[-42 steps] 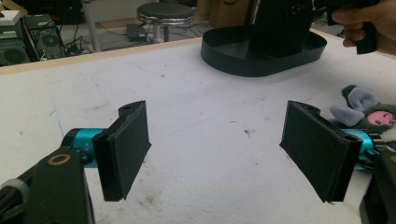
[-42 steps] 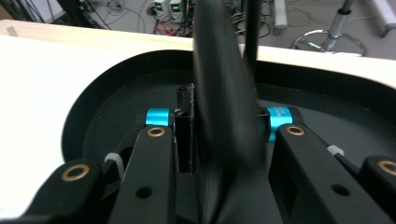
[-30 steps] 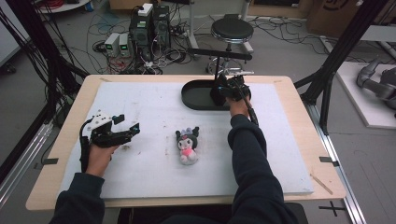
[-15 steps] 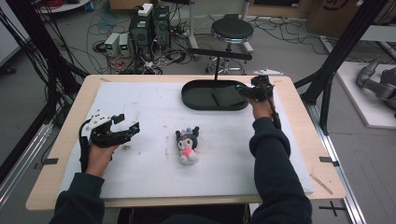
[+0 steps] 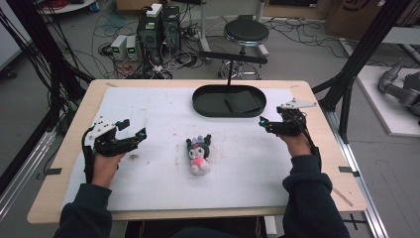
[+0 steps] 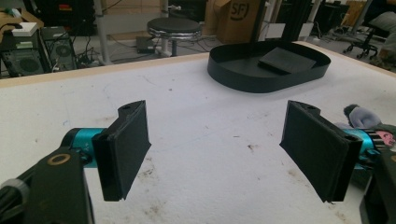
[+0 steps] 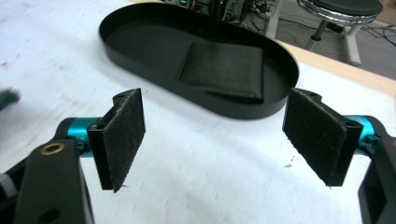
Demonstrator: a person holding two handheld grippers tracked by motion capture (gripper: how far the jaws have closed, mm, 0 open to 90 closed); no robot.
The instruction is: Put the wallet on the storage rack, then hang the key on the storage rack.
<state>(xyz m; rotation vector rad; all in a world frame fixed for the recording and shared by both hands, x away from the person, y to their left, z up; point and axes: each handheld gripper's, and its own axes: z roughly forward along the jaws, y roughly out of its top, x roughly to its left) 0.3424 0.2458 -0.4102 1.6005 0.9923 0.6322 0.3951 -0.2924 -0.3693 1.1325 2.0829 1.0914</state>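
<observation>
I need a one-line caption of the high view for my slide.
Two open hand-held grippers, left gripper and right gripper, flank a plush toy below a black oval tray.

My wooden table (image 5: 317, 104) wears a white, scuffed sheet (image 5: 158, 114). On it a black oval tray (image 5: 205, 106) sits at twelve o'clock, and a small plush toy (image 5: 198, 154) lies at the centre.

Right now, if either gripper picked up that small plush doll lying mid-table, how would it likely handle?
The small black-haired, pink-bodied plush doll looks soft, so it would probably squash between the jaws and sag. It seems light for its size. Lying flat on the white table cover, it would likely slide rather than roll.
</observation>
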